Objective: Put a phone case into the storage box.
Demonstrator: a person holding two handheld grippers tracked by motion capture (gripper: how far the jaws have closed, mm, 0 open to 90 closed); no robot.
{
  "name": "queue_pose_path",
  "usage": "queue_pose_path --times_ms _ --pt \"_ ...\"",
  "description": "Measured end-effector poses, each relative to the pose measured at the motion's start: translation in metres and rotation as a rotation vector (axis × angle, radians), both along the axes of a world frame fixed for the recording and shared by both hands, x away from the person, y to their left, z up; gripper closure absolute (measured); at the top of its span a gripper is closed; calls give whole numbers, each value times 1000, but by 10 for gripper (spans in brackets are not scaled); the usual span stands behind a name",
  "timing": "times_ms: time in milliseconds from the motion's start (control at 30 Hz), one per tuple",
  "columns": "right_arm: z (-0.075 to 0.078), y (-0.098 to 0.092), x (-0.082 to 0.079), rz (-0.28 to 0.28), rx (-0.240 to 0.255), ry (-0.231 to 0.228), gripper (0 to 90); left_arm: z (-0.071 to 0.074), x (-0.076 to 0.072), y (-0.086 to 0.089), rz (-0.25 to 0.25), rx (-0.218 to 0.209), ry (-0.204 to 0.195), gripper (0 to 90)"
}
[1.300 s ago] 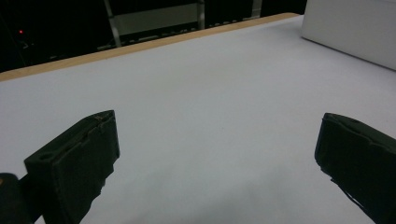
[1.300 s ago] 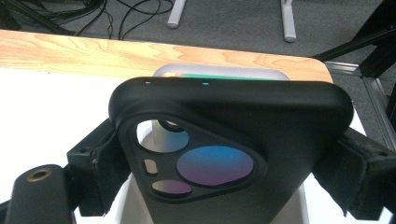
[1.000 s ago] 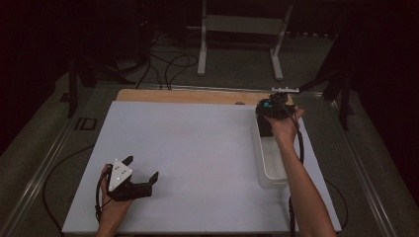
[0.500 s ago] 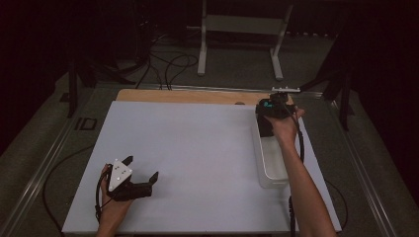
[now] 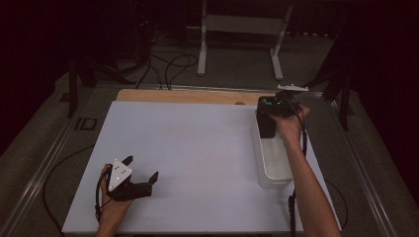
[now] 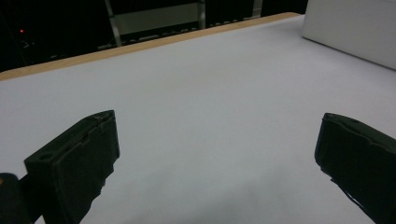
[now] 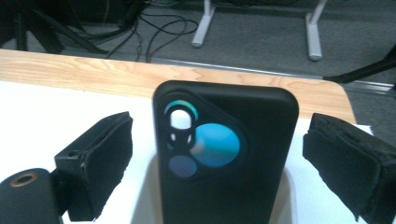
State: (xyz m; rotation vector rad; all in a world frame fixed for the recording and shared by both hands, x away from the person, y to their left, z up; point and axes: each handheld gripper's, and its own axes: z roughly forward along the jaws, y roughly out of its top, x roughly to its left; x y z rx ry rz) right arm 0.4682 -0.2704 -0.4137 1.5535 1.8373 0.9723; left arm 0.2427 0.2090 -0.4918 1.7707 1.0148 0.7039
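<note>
- The landmark is the clear plastic bin, a long shallow tub that lies lengthwise near the right edge of the white table top.
- A black phone in a dark case stands upright at the far end of the bin, its camera cut-outs facing the right gripper's camera; in the high view the phone rises above the bin's far rim.
- The right gripper hovers just above and behind that far end of the bin, held in the person's right hand, whose forearm runs along the bin's right side.
- In the right gripper view, the right gripper has its jaws spread wide, one on either side of the phone, with a clear gap between each pad and the phone's edges; neither pad touches the case.
- The left gripper rests low over the table well to the left of the bin, near the front edge, in the person's left hand.
- In the left gripper view, the left gripper has its jaws wide apart with bare white table between them; the bin's pale wall shows far off at the upper right.
- A strip of wooden table edge runs beyond the far end of the bin.
</note>
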Motion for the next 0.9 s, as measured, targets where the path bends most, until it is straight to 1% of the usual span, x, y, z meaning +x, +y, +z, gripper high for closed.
queue_pose_path --times_ms 67,133,200,233,300,367,433,633,733,767,833,900 --pt "1 0 -5 8 12 -10 79 0 0 1 -2 -1 2 1" --pt "3 1 -12 22 4 -23 79 0 0 1 -5 0 9 1" --pt "5 1 -20 38 24 -29 81 -1 1 0 -8 -1 14 1" --pt "5 1 -24 52 33 -33 83 -1 1 0 -12 1 16 1" --pt "7 3 -33 81 26 -34 83 -1 1 0 -17 5 22 1" --pt "9 5 -43 117 32 -43 83 0 2 -1 -21 6 27 1" --pt "11 9 -54 147 12 -55 84 0 2 0 -23 15 32 1" --pt "16 16 -88 241 4 -85 85 4 2 3 -31 4 43 1" --pt "14 20 -104 278 -29 -102 104 7 1 5 -35 -1 46 1" --pt "13 20 -108 294 -29 -105 105 8 1 5 -39 0 47 0" --pt "11 21 -118 330 -8 -107 105 10 1 6 -39 -1 46 0" --pt "8 21 -129 351 -1 -120 104 13 0 8 -43 -6 46 0"
